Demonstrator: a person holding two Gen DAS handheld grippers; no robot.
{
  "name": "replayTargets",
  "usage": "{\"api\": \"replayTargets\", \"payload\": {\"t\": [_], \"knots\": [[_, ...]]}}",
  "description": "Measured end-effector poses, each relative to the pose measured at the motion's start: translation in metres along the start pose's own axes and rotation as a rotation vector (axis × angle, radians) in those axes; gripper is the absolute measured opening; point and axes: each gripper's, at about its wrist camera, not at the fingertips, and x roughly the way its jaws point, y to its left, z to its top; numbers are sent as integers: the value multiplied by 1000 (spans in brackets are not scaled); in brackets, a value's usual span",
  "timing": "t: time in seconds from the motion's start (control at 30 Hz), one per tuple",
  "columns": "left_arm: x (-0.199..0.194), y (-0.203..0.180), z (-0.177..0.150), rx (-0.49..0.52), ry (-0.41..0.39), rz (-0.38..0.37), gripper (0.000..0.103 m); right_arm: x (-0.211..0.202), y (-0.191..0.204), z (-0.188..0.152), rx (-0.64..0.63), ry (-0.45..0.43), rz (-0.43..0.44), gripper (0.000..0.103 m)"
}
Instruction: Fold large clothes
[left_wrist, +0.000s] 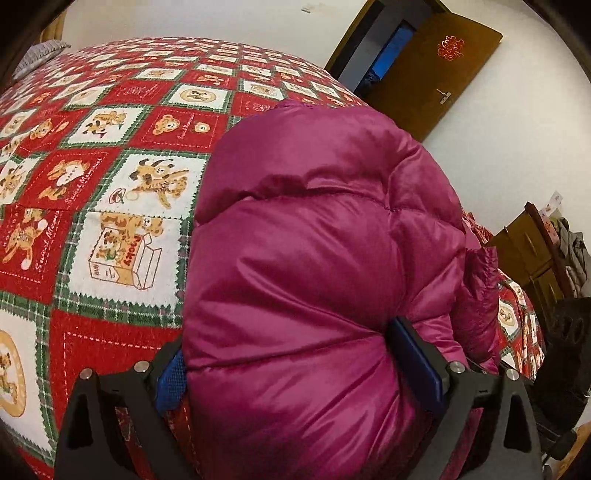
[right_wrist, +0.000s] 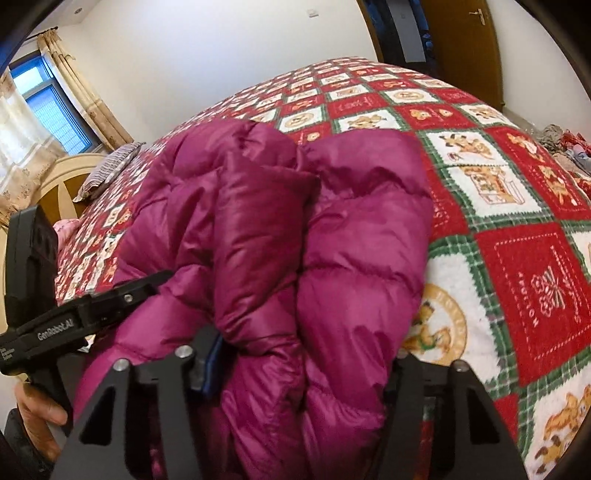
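Bed covered by red-and-green bear-print quilt, magenta puffer jacket bunched on it near the edge, left claw clamped around one padded fold, right claw clamped around another, striped pillow at the headboard.

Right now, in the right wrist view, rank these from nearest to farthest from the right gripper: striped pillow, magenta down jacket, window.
1. magenta down jacket: bunched between the right gripper fingers.
2. striped pillow: far left, at the head of the bed.
3. window: beyond the pillow, in the left wall behind the curtains.
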Motion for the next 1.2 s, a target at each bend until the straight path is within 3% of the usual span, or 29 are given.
{"api": "replayTargets", "payload": {"t": [0.17, 0.47, 0.67, 0.83, 0.9, 1.0, 1.1, 1.17, 1.2], "knots": [[-17, 4, -15, 5, -8, -7, 85, -3, 14, -9, -11, 19, 8, 52], [-62, 38, -60, -42, -44, -38, 85, -14, 39, -51, 10, 29, 115, 51], [-69, 50, -60, -77, -38, -73, 85, -10, 42, -52, 21, 26, 122, 54], [-68, 49, -62, -63, -38, -59, 86, -9, 34, -52, 52, 28, 153, 57], [-68, 49, -65, -64, -37, -61, 87, -10, 26, -49, 77, 39, 179, 60], [-68, 48, -66, -54, -38, -46, 87, -25, 2, -50, 184, 8, 194, 74], [-67, 47, -66, -46, -44, -31, 88, -42, -8, -48, 213, -40, 249, 78], [-65, 47, -66, -51, -42, -31, 89, -49, -5, -44, 201, -53, 271, 103], [-65, 48, -66, -51, -41, -30, 89, -50, -2, -39, 183, -67, 275, 103]]}}
